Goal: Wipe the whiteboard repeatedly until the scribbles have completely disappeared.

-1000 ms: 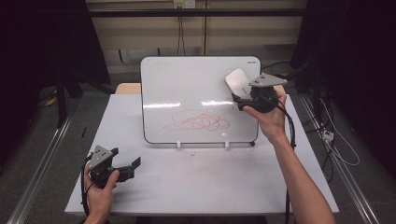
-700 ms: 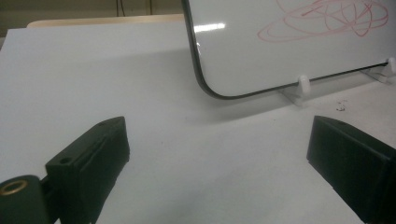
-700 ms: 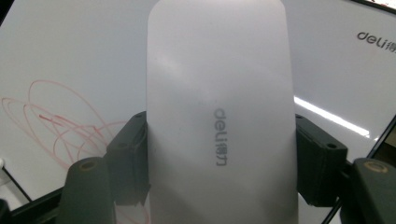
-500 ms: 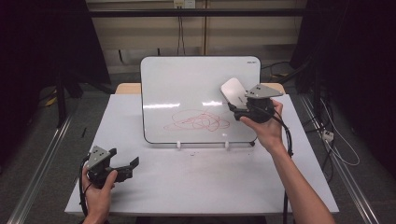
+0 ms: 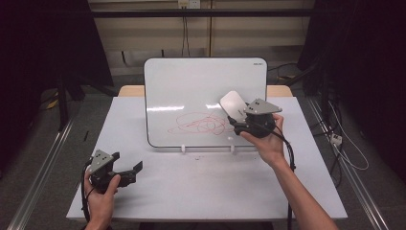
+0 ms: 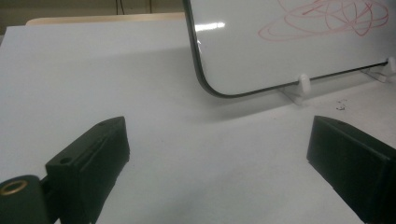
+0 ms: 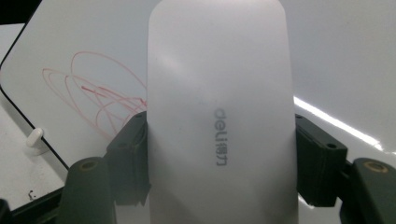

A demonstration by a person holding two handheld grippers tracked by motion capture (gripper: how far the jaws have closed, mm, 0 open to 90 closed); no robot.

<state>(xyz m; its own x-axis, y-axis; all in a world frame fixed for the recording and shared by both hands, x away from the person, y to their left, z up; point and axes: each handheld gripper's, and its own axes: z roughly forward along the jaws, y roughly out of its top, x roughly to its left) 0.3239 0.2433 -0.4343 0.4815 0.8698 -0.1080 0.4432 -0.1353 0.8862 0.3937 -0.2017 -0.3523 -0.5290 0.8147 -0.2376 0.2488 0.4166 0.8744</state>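
A whiteboard (image 5: pixel 191 86) stands tilted on two small white feet at the back of the table, with a red scribble (image 5: pixel 201 123) on its lower half. My right gripper (image 5: pixel 237 119) is shut on a white eraser (image 5: pixel 233 102), held just right of the scribble and close to the board face. In the right gripper view the eraser (image 7: pixel 219 107) fills the gap between the jaws, the scribble (image 7: pixel 93 93) to its left. My left gripper (image 5: pixel 131 171) rests low at the table's front left, open with nothing between its jaws; it faces the board's lower corner (image 6: pixel 210 86).
The white table (image 5: pixel 191 191) has bare room in front of the board. A tiny dark speck (image 6: pixel 341 108) lies near a board foot (image 6: pixel 303 84). Cables trail on the floor at the right (image 5: pixel 344 148). Dark curtains flank both sides.
My right gripper has carried the eraser down and to the left, from the board's upper right edge toward the scribble. The left gripper has stayed put.
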